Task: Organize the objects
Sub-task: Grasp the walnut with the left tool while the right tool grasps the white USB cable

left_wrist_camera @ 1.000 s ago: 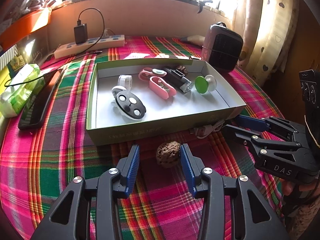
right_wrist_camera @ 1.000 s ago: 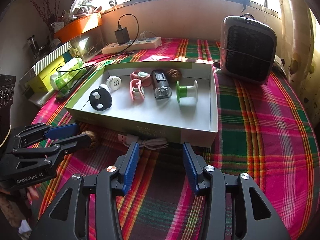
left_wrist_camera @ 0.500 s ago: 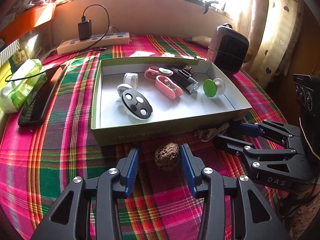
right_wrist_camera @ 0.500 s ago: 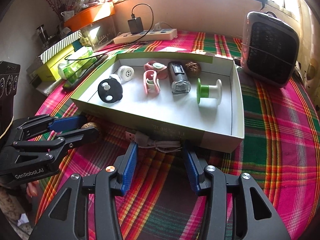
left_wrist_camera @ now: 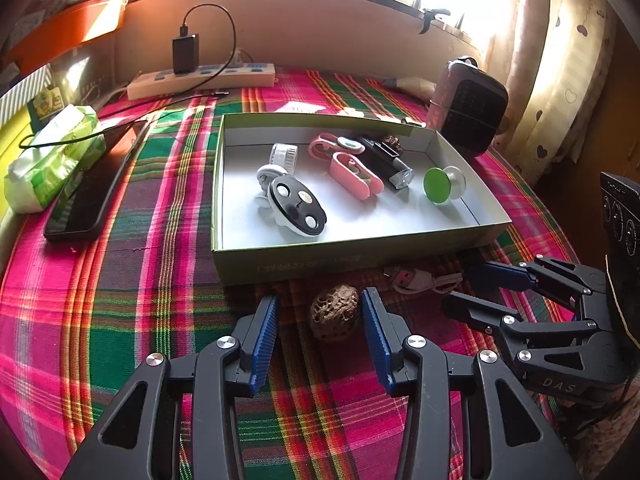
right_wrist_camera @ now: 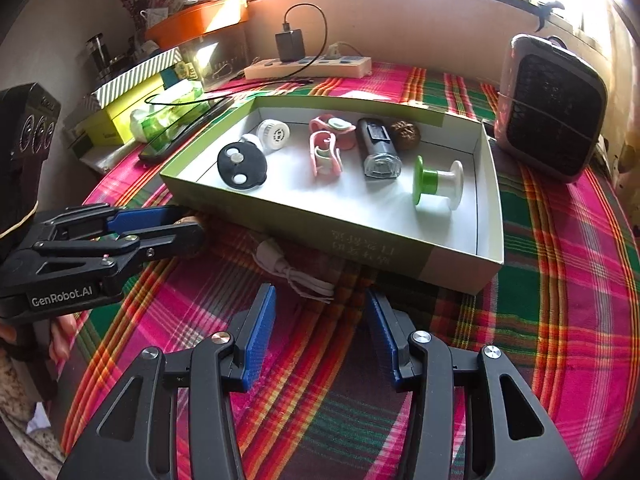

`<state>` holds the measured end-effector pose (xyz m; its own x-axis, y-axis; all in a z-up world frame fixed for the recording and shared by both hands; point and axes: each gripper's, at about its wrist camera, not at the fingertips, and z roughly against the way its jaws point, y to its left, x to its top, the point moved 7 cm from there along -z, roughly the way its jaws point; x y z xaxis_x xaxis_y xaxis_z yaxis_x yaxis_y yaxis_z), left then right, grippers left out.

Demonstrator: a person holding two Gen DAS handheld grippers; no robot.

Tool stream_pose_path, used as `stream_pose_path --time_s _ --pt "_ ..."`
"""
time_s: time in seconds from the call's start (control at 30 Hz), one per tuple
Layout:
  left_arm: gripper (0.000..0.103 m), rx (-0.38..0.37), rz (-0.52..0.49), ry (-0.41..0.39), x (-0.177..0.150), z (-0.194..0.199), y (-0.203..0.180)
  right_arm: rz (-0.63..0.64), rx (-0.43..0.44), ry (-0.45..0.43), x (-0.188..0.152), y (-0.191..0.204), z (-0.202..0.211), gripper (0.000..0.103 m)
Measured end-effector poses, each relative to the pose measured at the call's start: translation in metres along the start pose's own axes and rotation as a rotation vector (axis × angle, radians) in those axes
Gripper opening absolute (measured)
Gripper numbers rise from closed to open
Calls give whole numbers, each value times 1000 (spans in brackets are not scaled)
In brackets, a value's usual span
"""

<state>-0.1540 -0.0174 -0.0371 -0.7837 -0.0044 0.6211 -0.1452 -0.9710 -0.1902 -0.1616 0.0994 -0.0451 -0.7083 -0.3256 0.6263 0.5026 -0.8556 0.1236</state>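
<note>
Closer now to the walnut (left_wrist_camera: 334, 313) than a second ago, left gripper (left_wrist_camera: 318, 338) spread wide, blue pads either side of it, not touching. Walnut on the plaid cloth (left_wrist_camera: 120, 280), just in front of the box (left_wrist_camera: 304, 256). Right gripper (right_wrist_camera: 322, 336) spread too, nearer the box than before, holding nothing, low over the cloth behind one coiled white cable (right_wrist_camera: 292, 270). Cable just beside the box's front wall.

Inside the box, counted: one black disc (right_wrist_camera: 241, 166), two white caps (right_wrist_camera: 273, 133), two pink clips (right_wrist_camera: 325, 154), one dark light (right_wrist_camera: 377, 152), one green spool (right_wrist_camera: 436, 184), one second walnut (right_wrist_camera: 405, 133) at the back.

Outside: one phone (left_wrist_camera: 92, 184), one tissue pack (left_wrist_camera: 52, 156), one power strip (left_wrist_camera: 200, 80), one small heater (right_wrist_camera: 554, 110).
</note>
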Motion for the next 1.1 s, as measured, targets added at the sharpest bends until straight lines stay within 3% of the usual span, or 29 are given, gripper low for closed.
stream_pose_path --time_s 0.57,0.77,0.9,1.1 --pt "41 -8 13 -3 -1 2 3 156 57 33 -6 38 -5 47" --pt "41 -12 10 4 -1 0 3 145 -11 30 1 34 -11 47" --pt "41 26 -13 18 -4 -4 3 170 -56 26 4 34 -14 47" --pt "41 21 -4 18 -3 -4 4 164 -68 17 6 32 -15 47"
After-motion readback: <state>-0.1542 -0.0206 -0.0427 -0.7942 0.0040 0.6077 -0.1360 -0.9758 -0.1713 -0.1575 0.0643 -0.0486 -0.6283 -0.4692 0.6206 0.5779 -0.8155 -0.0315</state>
